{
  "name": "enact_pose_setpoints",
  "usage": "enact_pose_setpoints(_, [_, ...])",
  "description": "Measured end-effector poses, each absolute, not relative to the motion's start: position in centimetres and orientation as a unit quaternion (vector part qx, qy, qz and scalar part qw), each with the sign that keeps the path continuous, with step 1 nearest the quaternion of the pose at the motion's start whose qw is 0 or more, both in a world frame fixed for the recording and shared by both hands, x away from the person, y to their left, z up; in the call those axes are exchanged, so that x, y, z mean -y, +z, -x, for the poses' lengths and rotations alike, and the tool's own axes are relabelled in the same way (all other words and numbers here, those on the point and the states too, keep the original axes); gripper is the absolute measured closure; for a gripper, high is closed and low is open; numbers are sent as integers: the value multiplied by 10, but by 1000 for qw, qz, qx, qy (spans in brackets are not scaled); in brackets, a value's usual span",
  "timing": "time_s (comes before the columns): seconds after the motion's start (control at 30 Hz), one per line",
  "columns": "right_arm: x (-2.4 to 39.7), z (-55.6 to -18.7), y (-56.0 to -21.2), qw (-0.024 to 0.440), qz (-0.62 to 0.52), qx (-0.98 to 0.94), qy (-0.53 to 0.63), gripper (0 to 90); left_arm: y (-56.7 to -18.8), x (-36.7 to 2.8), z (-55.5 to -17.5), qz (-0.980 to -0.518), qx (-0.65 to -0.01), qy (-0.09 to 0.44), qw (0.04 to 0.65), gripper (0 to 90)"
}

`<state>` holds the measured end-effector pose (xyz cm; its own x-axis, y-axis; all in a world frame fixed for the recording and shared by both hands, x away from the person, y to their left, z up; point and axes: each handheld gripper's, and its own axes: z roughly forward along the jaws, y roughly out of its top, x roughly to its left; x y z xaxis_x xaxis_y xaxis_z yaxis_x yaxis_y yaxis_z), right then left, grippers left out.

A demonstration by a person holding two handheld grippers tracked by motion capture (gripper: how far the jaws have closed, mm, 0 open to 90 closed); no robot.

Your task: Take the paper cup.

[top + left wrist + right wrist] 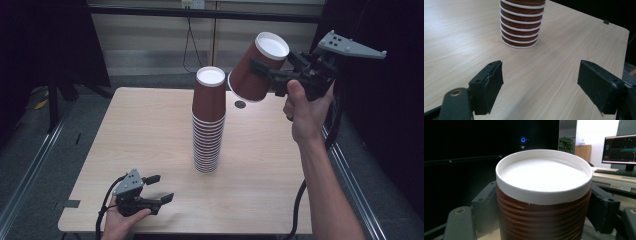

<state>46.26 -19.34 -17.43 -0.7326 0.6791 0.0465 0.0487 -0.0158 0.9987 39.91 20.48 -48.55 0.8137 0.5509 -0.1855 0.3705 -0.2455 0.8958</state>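
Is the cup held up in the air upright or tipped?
Tipped. In the high view the brown paper cup, clamped upside down in the right gripper, leans, its white base up-right and its open mouth down-left toward the stack.

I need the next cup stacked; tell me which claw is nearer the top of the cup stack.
Right. The right claw holds a cup in the air just beside the top of the cup stack; the left claw sits low at the table's near edge, jaws apart and empty.

High view looks down the table (150,130); left gripper view shares its cup stack (208,125).
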Motion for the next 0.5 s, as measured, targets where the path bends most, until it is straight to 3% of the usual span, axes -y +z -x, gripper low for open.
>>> enact_pose_setpoints(0.5, [199, -446, -213, 225, -278, -682, 638, 223, -480, -200, -399, -789, -284, 87, 538, 202])
